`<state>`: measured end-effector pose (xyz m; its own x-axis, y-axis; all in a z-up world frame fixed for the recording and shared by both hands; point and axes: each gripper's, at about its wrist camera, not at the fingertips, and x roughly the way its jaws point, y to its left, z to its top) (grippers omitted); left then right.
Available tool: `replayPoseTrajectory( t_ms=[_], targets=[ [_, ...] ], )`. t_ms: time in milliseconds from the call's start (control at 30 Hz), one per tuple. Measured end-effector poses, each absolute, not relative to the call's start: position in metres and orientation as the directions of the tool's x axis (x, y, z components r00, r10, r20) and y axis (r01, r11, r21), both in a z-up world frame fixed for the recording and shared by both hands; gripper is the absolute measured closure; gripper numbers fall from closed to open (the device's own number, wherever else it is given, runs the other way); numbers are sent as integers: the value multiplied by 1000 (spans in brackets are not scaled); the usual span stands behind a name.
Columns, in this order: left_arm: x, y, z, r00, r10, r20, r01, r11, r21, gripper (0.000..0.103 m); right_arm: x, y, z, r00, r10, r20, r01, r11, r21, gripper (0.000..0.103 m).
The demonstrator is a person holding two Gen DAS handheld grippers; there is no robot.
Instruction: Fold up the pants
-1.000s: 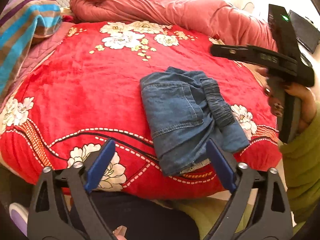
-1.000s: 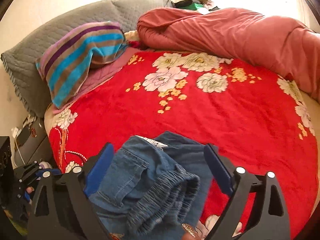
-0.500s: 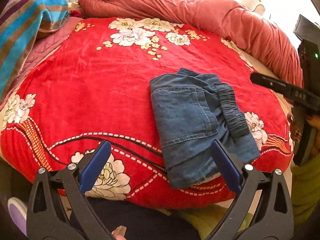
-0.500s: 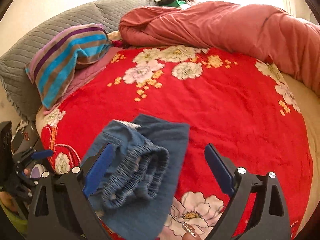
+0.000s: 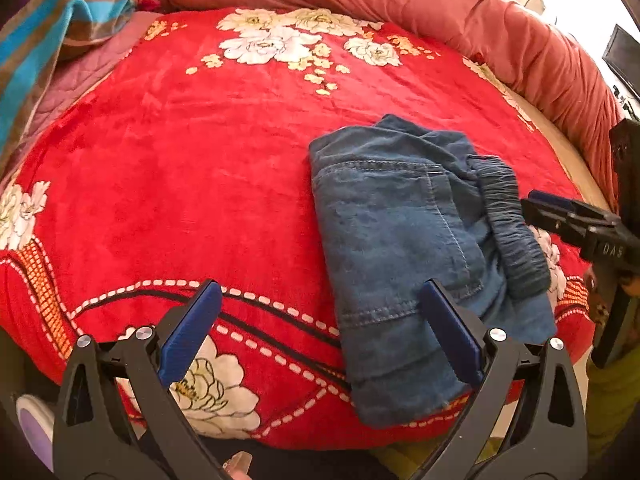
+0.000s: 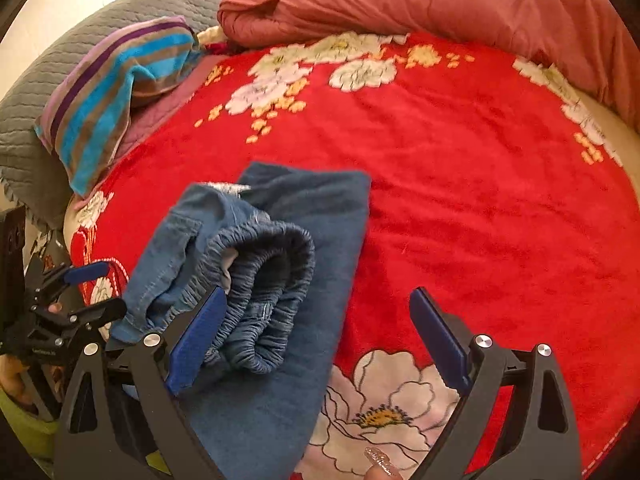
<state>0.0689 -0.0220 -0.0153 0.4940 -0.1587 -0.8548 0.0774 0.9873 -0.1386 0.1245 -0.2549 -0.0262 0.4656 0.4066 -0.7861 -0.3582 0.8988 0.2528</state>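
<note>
Folded blue denim pants (image 5: 404, 248) lie in a compact bundle on the red floral blanket (image 5: 192, 168), near its front right edge, elastic waistband (image 5: 508, 232) on the right side. My left gripper (image 5: 320, 328) hovers open just in front of the bundle, with its right finger over the pants' near corner and nothing between its fingers. In the right wrist view the pants (image 6: 264, 264) fill the lower left, waistband (image 6: 268, 280) rolled on top. My right gripper (image 6: 316, 340) stands open beside them, its left finger next to the waistband. The right gripper (image 5: 576, 224) also shows at the left wrist view's right edge.
A rolled salmon-pink quilt (image 5: 400, 4) runs along the bed's far side. A striped cushion (image 6: 116, 88) and a grey quilted pillow (image 6: 48, 80) sit at the head. The left gripper (image 6: 68, 304) and a hand show at the lower left of the right wrist view.
Both grippers have drawn back from the pants, which now lie released on the blanket. The right gripper moved lower and to the right of the bundle.
</note>
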Motion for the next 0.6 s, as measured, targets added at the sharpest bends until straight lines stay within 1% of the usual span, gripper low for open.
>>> replayPoseTrajectory(
  t_ms=[233, 267, 367, 600],
  targets=[
    [82, -19, -27, 480, -163, -862, 74, 987, -145, 10, 133, -250, -42, 416, 453, -789, -369, 877, 308, 11],
    [84, -18, -29, 475, -166, -864, 72, 986, -149, 10, 133, -248, -44, 404, 468, -786, -377, 868, 323, 12],
    [89, -18, -32, 472, -174, -864, 73, 985, -158, 10, 134, -243, -46, 381, 501, -777, -399, 847, 351, 19],
    [95, -17, -36, 472, -192, -860, 83, 981, -174, 10, 136, -242, -50, 365, 530, -766, -407, 830, 381, 21]
  ],
)
